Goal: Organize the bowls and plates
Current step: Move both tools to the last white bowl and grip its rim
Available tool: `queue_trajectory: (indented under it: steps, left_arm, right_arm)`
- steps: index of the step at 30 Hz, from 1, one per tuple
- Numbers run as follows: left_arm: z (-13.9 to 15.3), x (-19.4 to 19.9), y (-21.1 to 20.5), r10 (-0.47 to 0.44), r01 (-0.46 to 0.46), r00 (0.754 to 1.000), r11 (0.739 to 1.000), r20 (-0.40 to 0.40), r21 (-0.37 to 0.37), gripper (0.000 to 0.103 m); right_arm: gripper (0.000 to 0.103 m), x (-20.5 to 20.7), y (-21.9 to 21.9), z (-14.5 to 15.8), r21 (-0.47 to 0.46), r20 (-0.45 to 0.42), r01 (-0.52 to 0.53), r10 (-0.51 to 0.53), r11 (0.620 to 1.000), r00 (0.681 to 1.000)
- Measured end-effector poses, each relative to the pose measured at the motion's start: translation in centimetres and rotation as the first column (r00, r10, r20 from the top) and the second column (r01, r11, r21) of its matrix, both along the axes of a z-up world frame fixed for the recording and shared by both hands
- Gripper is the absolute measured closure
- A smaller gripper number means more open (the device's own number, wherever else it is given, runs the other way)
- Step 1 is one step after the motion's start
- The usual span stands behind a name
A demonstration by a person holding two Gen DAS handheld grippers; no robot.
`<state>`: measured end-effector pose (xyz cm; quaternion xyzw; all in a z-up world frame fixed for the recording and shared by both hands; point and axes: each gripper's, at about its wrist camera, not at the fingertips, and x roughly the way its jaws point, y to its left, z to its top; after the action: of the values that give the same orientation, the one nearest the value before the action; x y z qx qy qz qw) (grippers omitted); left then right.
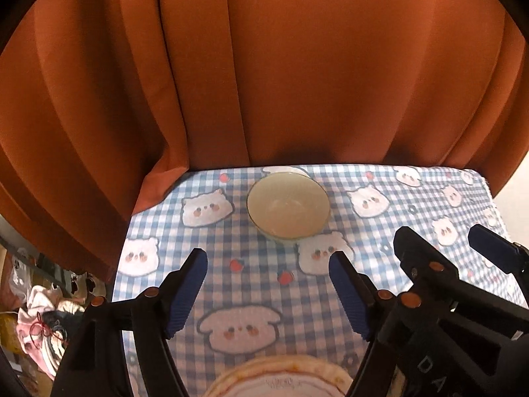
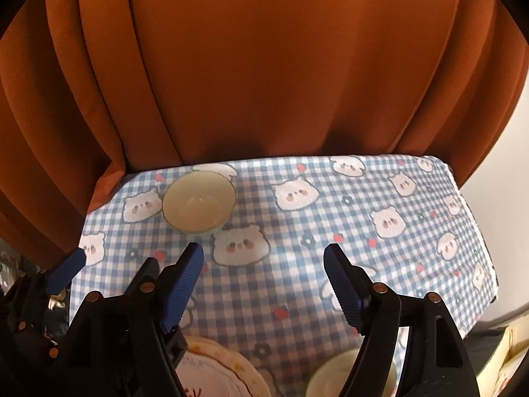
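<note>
The left gripper (image 1: 267,264) is hovering above the checked tablecloth (image 1: 413,218) with its blue-padded fingers (image 1: 186,294) spread wide and nothing between them. The right gripper (image 2: 264,254) is doing the same just beside it, released and empty.

Both views are showing a pale bowl (image 1: 288,207) sitting upright near the far edge of the table, close to the orange curtain (image 1: 264,66) hanging behind it. In the left wrist view the bowl is lying ahead, roughly between the finger lines; in the right wrist view the same bowl (image 2: 199,202) is sitting off to the left, beyond the tip of the left finger.

A plate with a yellow-orange rim (image 1: 281,377) is lying at the near edge, under the left gripper; the right wrist view is catching only its right part (image 2: 224,370), partly hidden behind the gripper's black frame. Only the right wrist view is showing a second pale bowl (image 2: 334,377) at the near edge, with the right finger crossing in front of it. Only the left wrist view is showing a heap of clothes (image 1: 43,324) on the floor left of the table.

Each gripper is also appearing at the edge of the other's view.
</note>
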<state>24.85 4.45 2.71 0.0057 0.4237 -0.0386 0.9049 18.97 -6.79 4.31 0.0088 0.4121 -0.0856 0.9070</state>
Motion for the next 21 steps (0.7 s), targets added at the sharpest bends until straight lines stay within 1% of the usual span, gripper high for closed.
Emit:
queue_trajectory:
  steps: [3, 6, 10, 14, 18, 19, 20, 21]
  left_arm:
    - [-1.0, 2.2, 0.2, 0.017, -0.017, 1.000, 1.000, -0.016, 0.005, 0.025]
    - [-2.6, 4.7, 0.8, 0.044, -0.044, 0.998, 0.999, -0.051, -0.014, 0.026]
    - [-4.3, 7.2, 1.3, 0.075, -0.075, 0.995, 0.997, -0.064, -0.002, 0.026]
    - [-5.8, 9.1, 1.2, 0.091, -0.091, 0.993, 0.996, -0.074, 0.001, 0.027]
    - [-7.5, 11.2, 0.7, 0.093, -0.093, 0.993, 0.996, -0.076, 0.009, 0.030]
    - [-7.9, 11.6, 0.5, 0.092, -0.092, 0.992, 0.996, -0.082, 0.009, 0.033]
    - [-8.4, 12.0, 0.4, 0.091, -0.090, 0.992, 0.996, -0.089, 0.010, 0.034]
    - [-9.1, 12.7, 0.2, 0.092, -0.091, 0.990, 0.996, -0.103, 0.011, 0.035]
  right_arm:
    - [0.025, 2.5, 0.1, -1.0, 0.017, -0.011, -0.013, 0.013, 1.000, 1.000]
    - [0.025, 5.3, 0.2, -2.2, 0.038, -0.031, -0.023, 0.024, 0.999, 0.999]
    - [0.025, 8.6, 0.3, -3.9, 0.074, -0.041, -0.051, 0.054, 0.996, 0.998]
    - [0.025, 11.6, 0.2, -5.5, 0.087, -0.051, -0.064, 0.068, 0.994, 0.996]
    - [0.025, 13.9, -0.5, -7.0, 0.113, -0.050, -0.065, 0.071, 0.991, 0.996]
    - [0.025, 14.4, -0.7, -7.4, 0.117, -0.051, -0.067, 0.073, 0.991, 0.996]
    - [0.026, 15.0, -0.9, -7.9, 0.121, -0.056, -0.067, 0.075, 0.990, 0.996]
    - [0.029, 15.5, -1.1, -8.4, 0.128, -0.062, -0.068, 0.076, 0.989, 0.995]
